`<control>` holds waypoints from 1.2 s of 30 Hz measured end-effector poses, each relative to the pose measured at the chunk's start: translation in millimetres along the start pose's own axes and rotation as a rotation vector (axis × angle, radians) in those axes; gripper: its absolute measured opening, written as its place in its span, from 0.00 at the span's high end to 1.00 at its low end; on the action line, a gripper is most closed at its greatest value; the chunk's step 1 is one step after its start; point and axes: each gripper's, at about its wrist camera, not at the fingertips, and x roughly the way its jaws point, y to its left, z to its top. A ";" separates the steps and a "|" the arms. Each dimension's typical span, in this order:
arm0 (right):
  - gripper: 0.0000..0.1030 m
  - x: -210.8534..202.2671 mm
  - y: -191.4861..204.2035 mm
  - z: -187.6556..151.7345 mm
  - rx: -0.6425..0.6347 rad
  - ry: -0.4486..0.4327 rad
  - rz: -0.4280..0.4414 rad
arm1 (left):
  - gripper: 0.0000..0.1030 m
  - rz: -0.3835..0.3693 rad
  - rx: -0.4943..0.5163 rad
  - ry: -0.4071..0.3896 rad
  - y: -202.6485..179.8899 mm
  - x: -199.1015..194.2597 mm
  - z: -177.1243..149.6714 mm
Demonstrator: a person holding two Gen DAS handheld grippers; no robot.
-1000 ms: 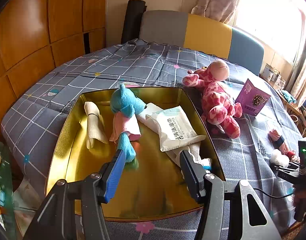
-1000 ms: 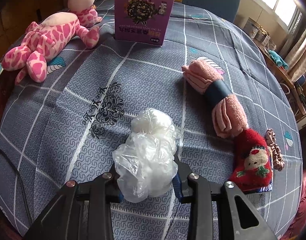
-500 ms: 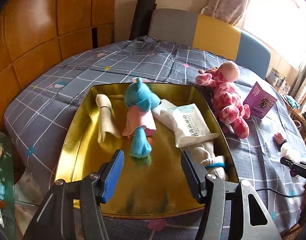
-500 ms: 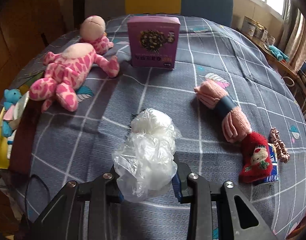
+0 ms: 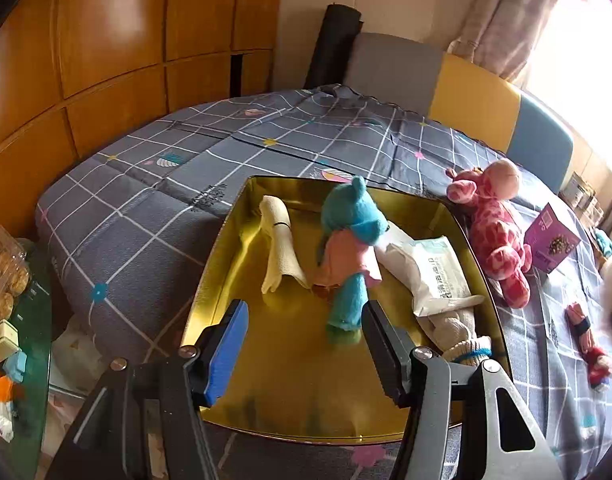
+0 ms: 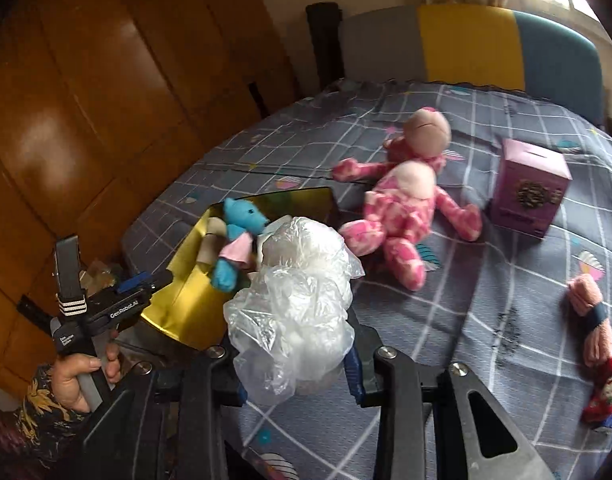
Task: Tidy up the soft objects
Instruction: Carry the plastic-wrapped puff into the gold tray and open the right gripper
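Our right tongs (image 6: 296,364) clamp a crumpled clear plastic bag of white fluff (image 6: 296,304), held above the grey checked bedspread (image 6: 485,300). Ahead-left of them sits the shiny gold metal tray (image 5: 306,380), with a teal plush bear in pink shirt (image 5: 351,248) inside. Our left tongs (image 5: 306,350) hover wide apart and hold nothing over the tray's near end. A pink spotted plush giraffe (image 6: 401,216) lies just ahead of the right tongs.
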 end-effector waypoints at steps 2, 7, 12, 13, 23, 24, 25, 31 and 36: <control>0.66 30.3 16.4 -0.6 -0.020 0.041 0.019 | 0.42 0.005 -0.004 -0.008 3.1 -2.0 1.0; 0.66 92.2 55.7 -8.0 -0.072 0.121 0.057 | 0.42 0.014 -0.014 -0.008 11.3 -1.6 1.0; 0.65 136.1 86.0 -21.4 -0.241 0.177 -0.042 | 0.42 0.039 -0.013 -0.020 14.9 -0.3 -1.0; 0.64 144.6 88.6 -24.7 -0.263 0.193 -0.058 | 0.42 0.043 -0.008 -0.025 14.4 -0.1 -1.2; 0.59 166.9 81.5 -39.3 -0.284 0.226 -0.093 | 0.42 0.035 0.009 -0.013 9.8 2.2 -5.0; 0.59 166.5 81.2 -39.8 -0.280 0.225 -0.093 | 0.42 0.033 0.009 -0.013 9.4 2.1 -5.1; 0.58 166.3 81.1 -39.6 -0.277 0.223 -0.093 | 0.42 0.032 0.009 -0.014 8.9 1.7 -5.2; 0.47 159.8 80.1 -37.5 -0.228 0.213 -0.050 | 0.40 0.031 0.012 -0.023 6.8 -0.6 -4.9; 0.47 150.4 79.9 -37.8 -0.210 0.199 -0.048 | 0.40 0.030 0.015 -0.027 5.8 -1.7 -5.0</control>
